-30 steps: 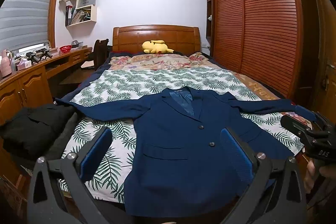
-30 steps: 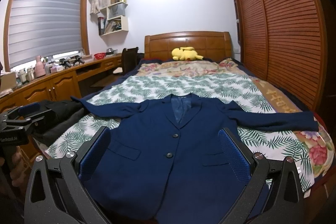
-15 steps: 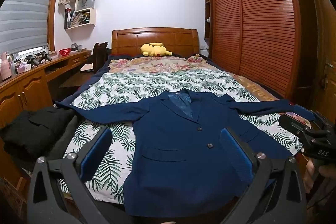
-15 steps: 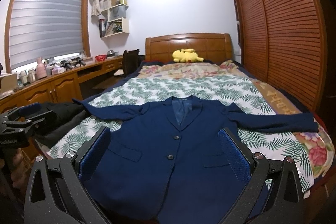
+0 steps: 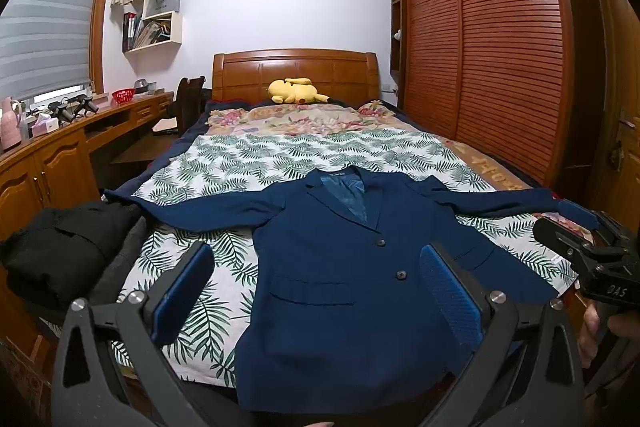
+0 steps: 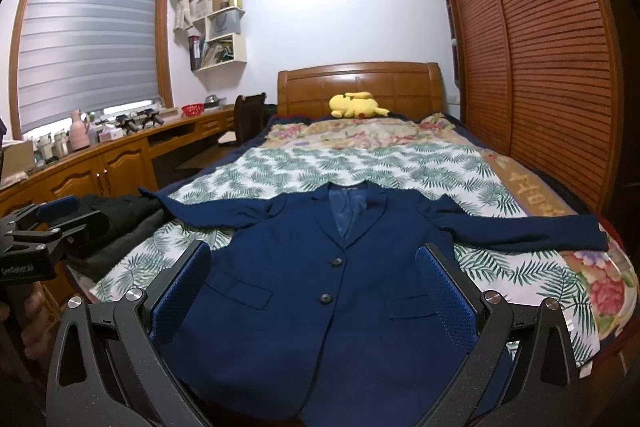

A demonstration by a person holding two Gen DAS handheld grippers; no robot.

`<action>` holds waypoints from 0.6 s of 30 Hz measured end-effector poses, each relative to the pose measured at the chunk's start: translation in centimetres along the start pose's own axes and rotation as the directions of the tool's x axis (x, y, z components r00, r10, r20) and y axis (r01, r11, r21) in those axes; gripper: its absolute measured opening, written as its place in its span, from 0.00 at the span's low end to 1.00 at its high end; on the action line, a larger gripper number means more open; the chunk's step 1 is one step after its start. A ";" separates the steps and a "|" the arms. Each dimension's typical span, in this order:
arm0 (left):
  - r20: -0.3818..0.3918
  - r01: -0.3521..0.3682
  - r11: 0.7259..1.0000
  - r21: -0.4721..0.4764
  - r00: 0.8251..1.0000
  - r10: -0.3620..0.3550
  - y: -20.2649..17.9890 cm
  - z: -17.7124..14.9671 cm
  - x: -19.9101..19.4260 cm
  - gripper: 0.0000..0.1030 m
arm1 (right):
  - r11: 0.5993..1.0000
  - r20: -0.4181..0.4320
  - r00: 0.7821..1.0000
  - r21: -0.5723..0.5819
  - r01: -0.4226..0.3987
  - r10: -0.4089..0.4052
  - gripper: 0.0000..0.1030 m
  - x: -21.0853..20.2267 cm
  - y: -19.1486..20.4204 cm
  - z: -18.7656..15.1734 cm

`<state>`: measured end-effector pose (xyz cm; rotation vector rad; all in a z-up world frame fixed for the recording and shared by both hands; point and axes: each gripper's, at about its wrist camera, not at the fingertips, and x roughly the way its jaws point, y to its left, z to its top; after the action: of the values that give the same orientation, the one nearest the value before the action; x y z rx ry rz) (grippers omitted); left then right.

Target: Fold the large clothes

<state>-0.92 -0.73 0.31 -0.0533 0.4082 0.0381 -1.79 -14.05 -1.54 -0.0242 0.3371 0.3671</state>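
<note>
Lying at the far left, a heap of black clothes (image 5: 60,251) sits by the bed's edge, beside the wooden desk (image 5: 48,163). Next comes the left gripper (image 5: 316,287), its blue-padded fingers spread wide above the bed and holding nothing. A navy blazer (image 5: 340,279) lies face up and buttoned on the leaf-print bedspread (image 5: 280,155), sleeves stretched out to both sides, hem at the near edge of the bed. Over the blazer's lower front hangs the right gripper (image 6: 312,287), likewise wide open and empty. Far back by the headboard rests a yellow plush toy (image 6: 356,105); slatted wardrobe doors (image 6: 540,67) fill the right.
</note>
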 end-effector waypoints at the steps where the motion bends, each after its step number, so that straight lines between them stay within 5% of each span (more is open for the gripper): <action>1: -0.002 -0.001 1.000 -0.003 1.000 0.001 0.1 0.0 0.2 1.00 | 1.000 -0.002 1.000 0.000 -0.002 0.002 1.00 0.1 0.1 -0.1; 18: -0.161 -0.047 0.998 -0.049 0.986 0.039 3.7 -5.0 8.4 1.00 | 0.998 -0.136 0.989 -0.016 -0.053 0.050 1.00 8.0 -0.4 -5.1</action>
<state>4.60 2.84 -7.81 -0.0997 0.5694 0.0876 3.79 -12.05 -9.02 -0.0596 0.4692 0.4211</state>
